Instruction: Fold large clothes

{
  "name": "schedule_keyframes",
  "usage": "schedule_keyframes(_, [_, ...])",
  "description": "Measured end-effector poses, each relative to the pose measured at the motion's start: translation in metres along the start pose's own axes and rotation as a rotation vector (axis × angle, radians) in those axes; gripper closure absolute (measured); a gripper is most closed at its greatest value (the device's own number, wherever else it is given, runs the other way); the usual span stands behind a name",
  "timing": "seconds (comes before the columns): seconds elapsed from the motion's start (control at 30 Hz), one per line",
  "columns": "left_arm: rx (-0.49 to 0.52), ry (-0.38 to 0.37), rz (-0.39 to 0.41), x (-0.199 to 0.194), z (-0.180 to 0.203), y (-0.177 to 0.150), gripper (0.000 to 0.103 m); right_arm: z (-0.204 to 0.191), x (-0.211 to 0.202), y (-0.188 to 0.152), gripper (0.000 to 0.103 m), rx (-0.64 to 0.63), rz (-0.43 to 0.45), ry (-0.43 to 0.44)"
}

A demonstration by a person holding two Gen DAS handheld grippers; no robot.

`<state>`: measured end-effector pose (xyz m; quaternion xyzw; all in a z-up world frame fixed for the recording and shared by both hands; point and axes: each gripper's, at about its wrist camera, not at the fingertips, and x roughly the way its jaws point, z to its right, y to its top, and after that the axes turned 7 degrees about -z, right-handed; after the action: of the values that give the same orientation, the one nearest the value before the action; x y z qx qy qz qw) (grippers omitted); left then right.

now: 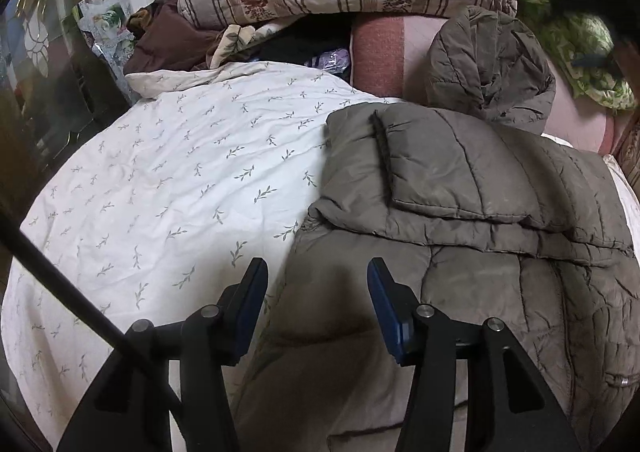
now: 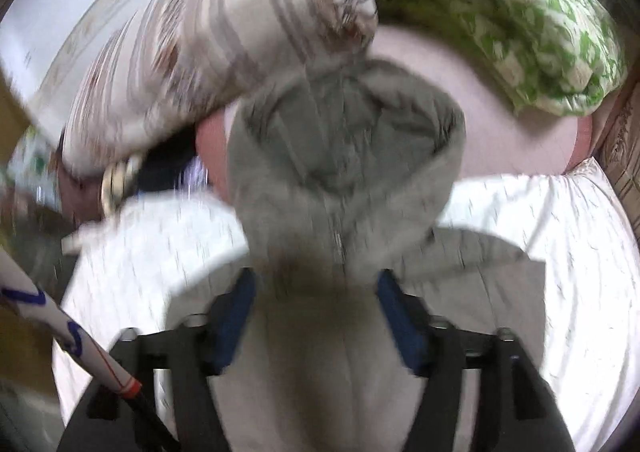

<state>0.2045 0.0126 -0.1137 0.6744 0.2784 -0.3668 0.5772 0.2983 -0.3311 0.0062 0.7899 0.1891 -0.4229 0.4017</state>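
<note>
Olive quilted jacket (image 1: 460, 212) shows no legible label; both grippers' jaws gape, holding nothing.

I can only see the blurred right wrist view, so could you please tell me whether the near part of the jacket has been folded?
Observer: Yes, in the left wrist view one quilted panel of the jacket lies folded over its body.
Operator: Thank you, and is the left gripper holding it?
Observer: No, the left gripper hovers open above the jacket's left edge.
Operator: What lies left of the jacket?
Observer: Bare leaf-print sheet, wrinkled, with nothing lying on it.
</note>
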Motion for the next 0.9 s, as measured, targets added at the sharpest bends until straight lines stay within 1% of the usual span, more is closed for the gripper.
schedule_keyframes(0.07, [0.007, -0.003, -0.011, 0.005, 0.001, 0.000, 0.052, -0.007, 0.006, 0.028, 0.024, 0.073, 0.027, 0.048])
schedule_keyframes(0.13, [0.009, -0.009, -0.030, 0.012, 0.001, 0.000, 0.052, -0.014, 0.015, 0.050, 0.023, 0.115, 0.043, 0.073])
schedule_keyframes(0.23, [0.009, -0.011, -0.048, 0.018, 0.001, -0.002, 0.052, -0.026, 0.034, 0.079, 0.023, 0.152, 0.066, 0.059])
schedule_keyframes(0.37, [0.012, -0.013, -0.068, 0.024, 0.000, -0.002, 0.052, -0.033, 0.064, 0.104, 0.023, 0.214, 0.074, 0.056])
schedule_keyframes(0.47, [0.011, -0.020, -0.081, 0.027, 0.000, -0.003, 0.052, -0.028, 0.080, 0.115, 0.023, 0.263, 0.079, 0.036])
schedule_keyframes(0.57, [0.008, -0.031, -0.086, 0.028, -0.001, -0.003, 0.052, -0.020, 0.097, 0.119, 0.023, 0.303, 0.063, 0.023])
schedule_keyframes(0.6, [0.008, -0.033, -0.088, 0.028, -0.002, -0.003, 0.052, -0.016, 0.101, 0.118, 0.028, 0.313, 0.053, 0.022])
schedule_keyframes(0.63, [0.007, -0.035, -0.088, 0.028, -0.002, -0.003, 0.052, -0.012, 0.105, 0.117, 0.044, 0.324, 0.040, 0.035])
schedule_keyframes(0.67, [0.007, -0.039, -0.089, 0.028, -0.002, -0.002, 0.052, -0.008, 0.109, 0.114, 0.056, 0.330, 0.020, 0.056])
schedule_keyframes(0.7, [0.006, -0.042, -0.091, 0.028, -0.003, -0.002, 0.052, -0.006, 0.110, 0.112, 0.082, 0.330, 0.005, 0.072])
schedule_keyframes(0.73, [0.003, -0.044, -0.094, 0.028, -0.003, -0.002, 0.052, -0.005, 0.109, 0.108, 0.093, 0.317, -0.007, 0.088])
schedule_keyframes(0.8, [-0.004, -0.050, -0.099, 0.028, -0.004, -0.001, 0.052, -0.007, 0.099, 0.101, 0.095, 0.283, -0.002, 0.075])
schedule_keyframes(0.9, [-0.010, -0.054, -0.097, 0.025, -0.005, 0.000, 0.052, -0.012, 0.075, 0.084, 0.096, 0.248, -0.008, 0.089])
